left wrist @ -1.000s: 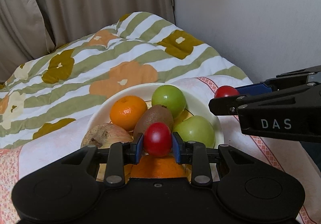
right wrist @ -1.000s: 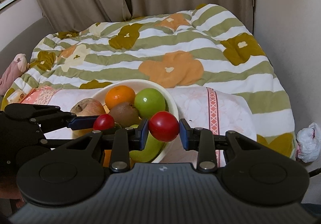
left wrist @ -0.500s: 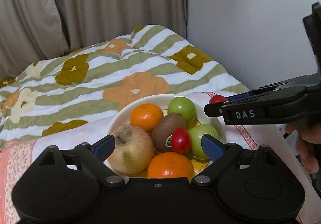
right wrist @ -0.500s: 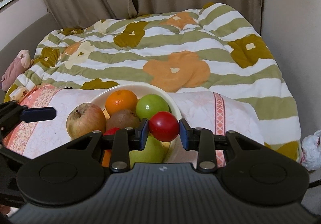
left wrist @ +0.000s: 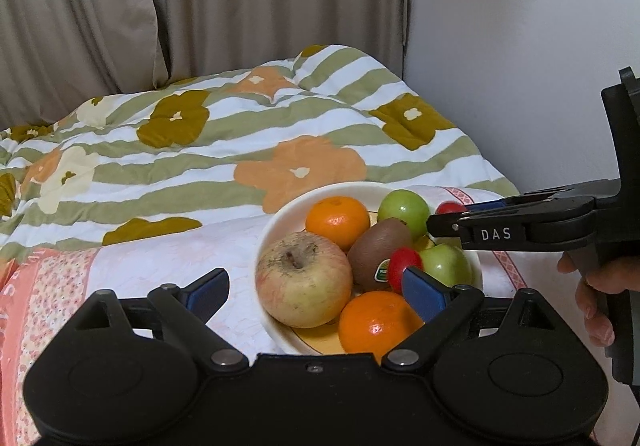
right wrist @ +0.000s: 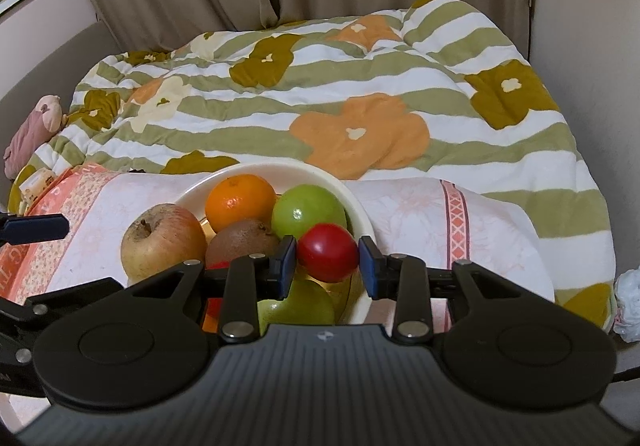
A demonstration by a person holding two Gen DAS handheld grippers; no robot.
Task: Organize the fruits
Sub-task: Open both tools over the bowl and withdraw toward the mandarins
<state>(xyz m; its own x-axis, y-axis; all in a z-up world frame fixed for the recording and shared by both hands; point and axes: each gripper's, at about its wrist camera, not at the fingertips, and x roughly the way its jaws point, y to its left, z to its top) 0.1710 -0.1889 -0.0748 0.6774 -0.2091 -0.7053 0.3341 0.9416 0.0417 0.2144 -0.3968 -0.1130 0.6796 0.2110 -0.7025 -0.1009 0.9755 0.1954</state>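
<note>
While the right gripper (right wrist: 327,261) has its jaws opening, a red tomato (right wrist: 328,252) sits between its blue pads, clear of the right-hand pad, above the rim of the white bowl (right wrist: 360,212). Inside the bowl lie a big apple (left wrist: 304,280), two oranges, a kiwi (left wrist: 378,252), two green apples and a second red tomato (left wrist: 402,264). Just beside that pile the left gripper (left wrist: 316,290) is spread wide, empty. Under the bowl is a pink cloth (left wrist: 168,258) on a striped quilt (left wrist: 208,150)

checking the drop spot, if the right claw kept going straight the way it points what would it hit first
Most likely the red tomato between its opening jaws, with a green apple just past it in the bowl. Depth is hard to judge.
</note>
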